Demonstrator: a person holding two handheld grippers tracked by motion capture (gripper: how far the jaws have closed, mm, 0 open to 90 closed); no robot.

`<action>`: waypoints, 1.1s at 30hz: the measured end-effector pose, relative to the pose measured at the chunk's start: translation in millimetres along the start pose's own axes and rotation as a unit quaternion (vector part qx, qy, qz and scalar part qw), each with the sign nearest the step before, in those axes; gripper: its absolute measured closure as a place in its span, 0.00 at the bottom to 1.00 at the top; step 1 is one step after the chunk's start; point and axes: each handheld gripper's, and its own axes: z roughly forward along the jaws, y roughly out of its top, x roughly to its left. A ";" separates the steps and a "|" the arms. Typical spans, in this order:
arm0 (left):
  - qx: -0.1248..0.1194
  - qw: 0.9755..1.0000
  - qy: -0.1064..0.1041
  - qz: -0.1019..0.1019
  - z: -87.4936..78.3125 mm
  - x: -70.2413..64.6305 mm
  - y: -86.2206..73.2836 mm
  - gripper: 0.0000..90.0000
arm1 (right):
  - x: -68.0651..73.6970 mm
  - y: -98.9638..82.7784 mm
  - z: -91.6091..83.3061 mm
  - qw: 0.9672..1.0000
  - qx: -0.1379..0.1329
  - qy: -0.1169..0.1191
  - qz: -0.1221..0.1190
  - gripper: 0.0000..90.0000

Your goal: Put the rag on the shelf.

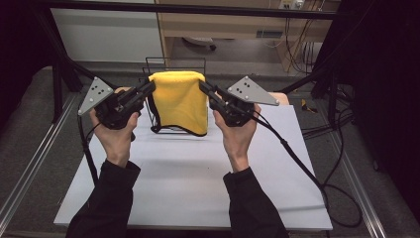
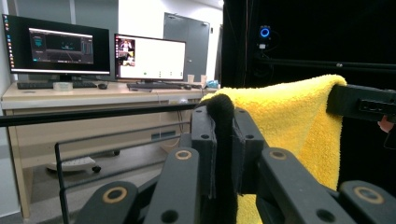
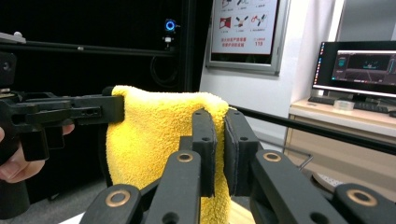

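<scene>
From the high view, the person holds one yellow towel point(image 1: 181, 99) up by its two top corners, the left claw point(image 1: 149, 88) clenched on the left corner and the right claw point(image 1: 204, 86) clenched on the right one. The towel hangs above the far part of the white desk point(image 1: 188, 178), directly in front of one black wire rack point(image 1: 171, 64) whose frame shows behind and under it. The step in hand looks like spreading the cloth and carrying it to the rack; whether its lower edge touches the wire base cannot be told from here.

In the left gripper view, the claw point(image 2: 224, 114) has its pads pressed tight on a dark-edged corner of the towel point(image 2: 289, 121), and the cloth runs across to the other claw point(image 2: 359, 103) at the right. Behind stand two monitors point(image 2: 58, 46) on a wooden counter.

In the right gripper view, the claw point(image 3: 215, 123) pinches the near corner of the towel point(image 3: 149, 135), stretched over to the opposite claw point(image 3: 112, 109). One poster point(image 3: 243, 28) hangs on the wall.

The next move likely calls for both hands travelling level and together, keeping the top edge taut, then lowering it over the rack's top bar before letting go.

Count: one towel, one rack, two claws.
</scene>
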 end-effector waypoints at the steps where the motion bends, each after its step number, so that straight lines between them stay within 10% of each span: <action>1: -0.002 1.000 0.001 0.002 0.5 0.3 2.1 0.90 | -0.5 2.0 0.6 1.000 -0.001 -0.001 -0.002 0.94; 33: -0.043 0.998 0.033 0.034 27.1 21.7 72.0 0.90 | -14.0 65.1 50.5 0.998 -0.051 -0.026 -0.027 0.94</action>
